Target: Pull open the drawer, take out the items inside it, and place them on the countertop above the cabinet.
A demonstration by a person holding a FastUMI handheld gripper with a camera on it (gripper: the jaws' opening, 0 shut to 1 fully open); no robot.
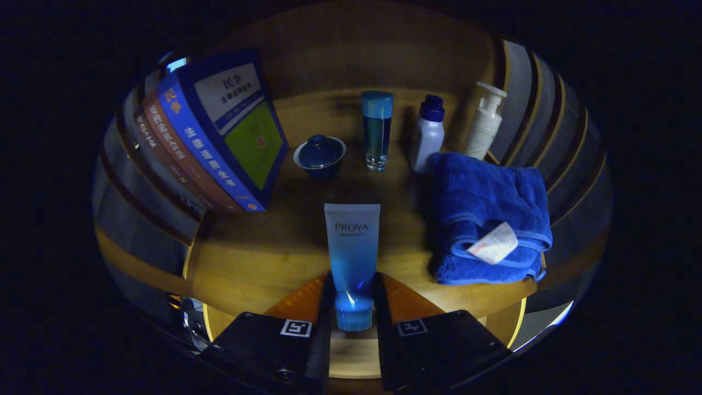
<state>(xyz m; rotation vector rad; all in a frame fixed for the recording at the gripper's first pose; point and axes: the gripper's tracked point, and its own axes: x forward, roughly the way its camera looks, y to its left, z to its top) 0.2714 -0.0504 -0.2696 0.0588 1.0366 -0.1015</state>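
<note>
- Between the fingers: gripper (352, 299) is pinching the tube (351, 258) at its cap end, a finger pressed on each side; tube stands up from the cap, flat end toward 12 o'clock.
- Under and just ahead of the tube: wooden countertop (258, 269). Looks like the tube is at or just above the top; can't tell if the cap touches.
- From the tube, 3 o'clock: folded towel (491, 211) with a tag, near the front edge.
- 12 o'clock, beyond the tube: glass bottle (377, 130). 11 o'clock: lidded bowl (320, 156).
- 1 o'clock: small bottle (428, 134), then pump bottle (485, 122) further right, just behind the towel.
- 10 o'clock: row of books (219, 129) leaning together.
- Progress, my read: tube is out of the drawer and at the placing step. Left to do: release it, back off. Can't judge whether other items remain.
- Surface: warm wood, lit from the front, dim at the back. Slatted panels flank both sides.
</note>
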